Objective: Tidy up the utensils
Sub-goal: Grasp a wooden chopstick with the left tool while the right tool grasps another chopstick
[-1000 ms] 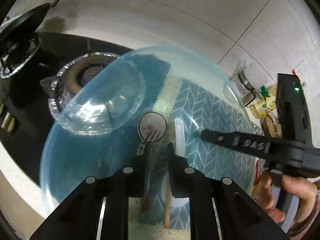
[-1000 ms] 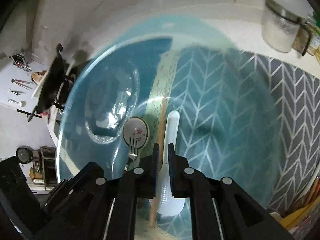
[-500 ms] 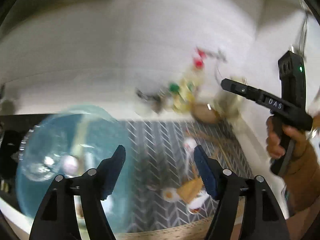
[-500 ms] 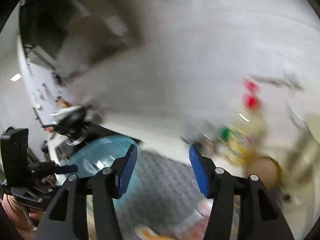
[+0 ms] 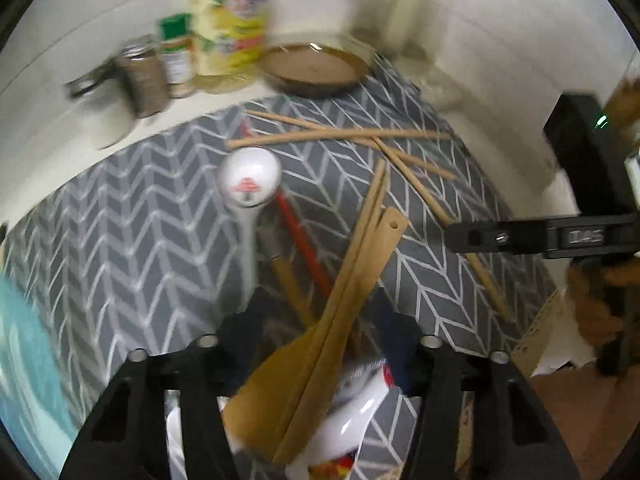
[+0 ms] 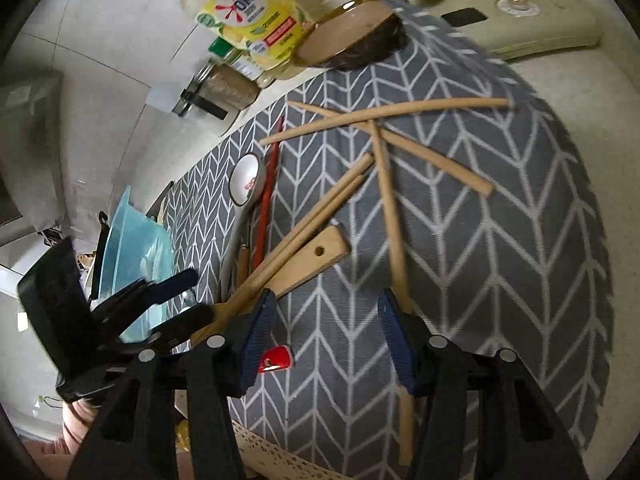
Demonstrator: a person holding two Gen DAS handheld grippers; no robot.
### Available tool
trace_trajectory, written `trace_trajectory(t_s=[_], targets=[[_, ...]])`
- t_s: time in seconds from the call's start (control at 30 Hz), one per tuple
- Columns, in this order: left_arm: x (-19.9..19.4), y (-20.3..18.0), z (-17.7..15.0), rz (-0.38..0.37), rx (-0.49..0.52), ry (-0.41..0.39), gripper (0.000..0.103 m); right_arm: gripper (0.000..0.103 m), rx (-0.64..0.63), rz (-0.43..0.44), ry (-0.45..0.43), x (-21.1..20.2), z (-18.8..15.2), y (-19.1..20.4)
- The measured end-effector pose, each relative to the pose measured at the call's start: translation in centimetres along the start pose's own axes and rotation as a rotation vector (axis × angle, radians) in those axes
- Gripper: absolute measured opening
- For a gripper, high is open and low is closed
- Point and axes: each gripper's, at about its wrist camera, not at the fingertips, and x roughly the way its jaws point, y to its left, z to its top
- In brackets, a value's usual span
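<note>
Wooden utensils (image 6: 316,216) lie under 2 downward-tilted, half-spread grippers, left gripper (image 5: 320,320), right gripper (image 6: 326,332).

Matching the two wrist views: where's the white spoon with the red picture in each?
Left wrist: white spoon left of centre, bowl up, handle running down.
Right wrist: same spoon left of centre, seen edge-on beside a red stick.
Shared landmark: yellow-labelled bottle at top.

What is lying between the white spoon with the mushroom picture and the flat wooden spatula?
A red-handled utensil lies between the white spoon and the wooden spatula, beside the spoon. The right wrist view shows it best.
</note>
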Motion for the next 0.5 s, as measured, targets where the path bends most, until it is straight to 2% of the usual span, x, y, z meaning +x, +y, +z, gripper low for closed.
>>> trace_trajectory(t_s=[0.03,0.1,0.23,0.3,0.4,0.5], targets=[[0.6,0.0,0.3,-0.004,0.000,0.018,0.031,0.052,-0.011,-0.004,-0.009,-0.3,-0.1,-0.1],[2.0,0.3,0.7,-0.030,-0.040,0.071,0.023,0.052,-0.016,0.000,-0.021,-1.6,0.1,-0.6],[1.6,1.8,1.1,-0.091,-0.141,0.089,0.022,0.052,-0.019,0.009,-0.032,-2.0,-0.1,-1.1],[1.2,2.0,0.8,-0.096,-0.150,0.089,0.022,0.052,-0.013,0.018,-0.035,-2.1,-0.2,-1.2],[1.0,0.7,0.7,-0.075,-0.109,0.120,0.021,0.052,-0.010,0.018,-0.037,-2.1,-0.2,-1.2],[1.0,-1.4,0.6,-0.109,-0.059,0.143,0.017,0.052,-0.005,0.018,-0.040,-2.2,-0.3,-1.2]])
